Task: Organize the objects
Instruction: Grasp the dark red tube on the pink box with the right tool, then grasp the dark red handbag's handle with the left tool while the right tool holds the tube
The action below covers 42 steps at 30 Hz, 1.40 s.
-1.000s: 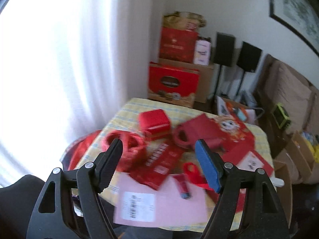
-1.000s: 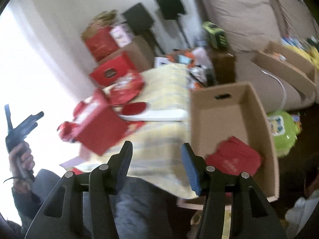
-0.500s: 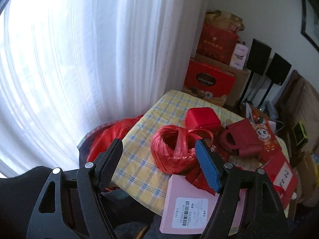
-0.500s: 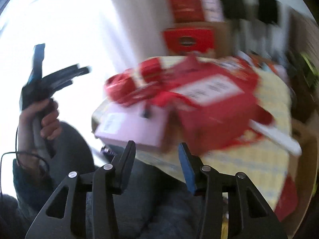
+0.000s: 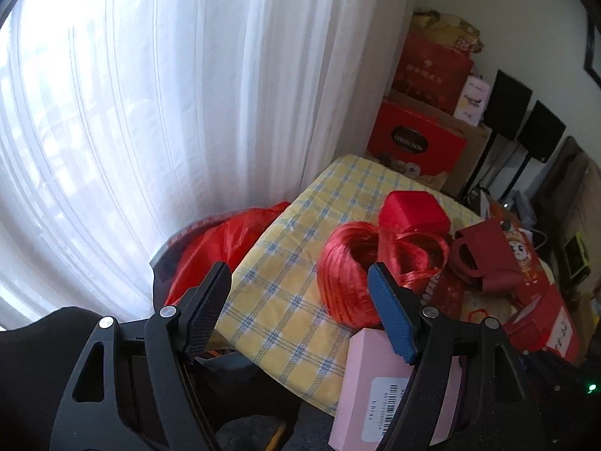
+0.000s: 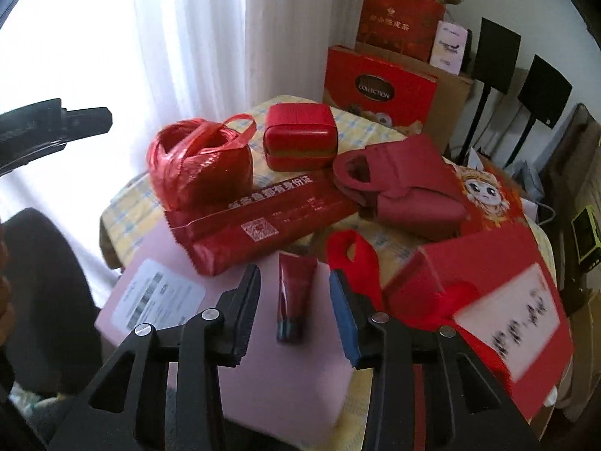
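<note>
between the narrowing but still parted jaws of your right hand-held gripper (image 6: 295, 310) lies the small red tube (image 6: 295, 295), untouched on the pink box (image 6: 240, 368), lined up for pickup, while your left hand-held gripper (image 5: 300, 300) hangs wide and empty just short of the red twine ball (image 5: 343, 274) on the bench (image 5: 285, 300).

"COLLECTION" on red gift box (image 6: 379, 86).
</note>
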### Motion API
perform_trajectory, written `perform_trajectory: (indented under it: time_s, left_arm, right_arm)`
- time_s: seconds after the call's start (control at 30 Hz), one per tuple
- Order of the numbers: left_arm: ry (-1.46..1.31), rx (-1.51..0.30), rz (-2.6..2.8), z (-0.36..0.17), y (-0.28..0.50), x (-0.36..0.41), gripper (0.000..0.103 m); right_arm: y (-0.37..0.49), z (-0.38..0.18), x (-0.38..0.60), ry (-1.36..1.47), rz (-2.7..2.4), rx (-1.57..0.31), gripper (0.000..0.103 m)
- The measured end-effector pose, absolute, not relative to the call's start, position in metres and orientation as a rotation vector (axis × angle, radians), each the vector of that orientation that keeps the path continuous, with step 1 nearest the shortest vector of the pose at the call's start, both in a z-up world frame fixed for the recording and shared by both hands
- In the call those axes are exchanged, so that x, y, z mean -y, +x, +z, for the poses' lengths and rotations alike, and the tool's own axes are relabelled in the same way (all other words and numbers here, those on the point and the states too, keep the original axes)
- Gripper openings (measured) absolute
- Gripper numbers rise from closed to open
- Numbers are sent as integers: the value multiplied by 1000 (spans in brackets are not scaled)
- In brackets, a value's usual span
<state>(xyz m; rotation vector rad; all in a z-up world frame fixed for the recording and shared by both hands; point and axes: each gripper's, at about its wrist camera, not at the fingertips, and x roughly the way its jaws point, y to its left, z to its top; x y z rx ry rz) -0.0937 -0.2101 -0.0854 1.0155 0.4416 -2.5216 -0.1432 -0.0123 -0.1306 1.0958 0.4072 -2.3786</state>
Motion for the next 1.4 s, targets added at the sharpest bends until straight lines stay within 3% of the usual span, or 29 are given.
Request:
perform_trajectory:
  time_s: [0.13,0.37,0.7,0.83,1.13,1.4]
  left_arm:
    - [1023,-449,-2520,-89,-94,214,73]
    - [1008,-458,-2536,-84,-90,215,73]
    - [943,-447,-2650,-61,-74,226,73]
    - [1027,-519,-2864,-47,-71,209,83]
    - [1060,-198,-2962,-19,-75,136,102]
    - [1325,-290,-2916,-41,-130,106,102]
  right_arm:
    - [-142,-138,20,1056,-2385,-472,20]
    - [-133,-133,15,1041,-2389,-423,20]
    - [-86,-72,-52,934,-2452,-191,20]
    - [-66,-60,-88,927,-2504,-118,20]
    - [-34,-62,-162,970,-2593,2,20]
    - [-25,-61,-205,933,-2624,135,20]
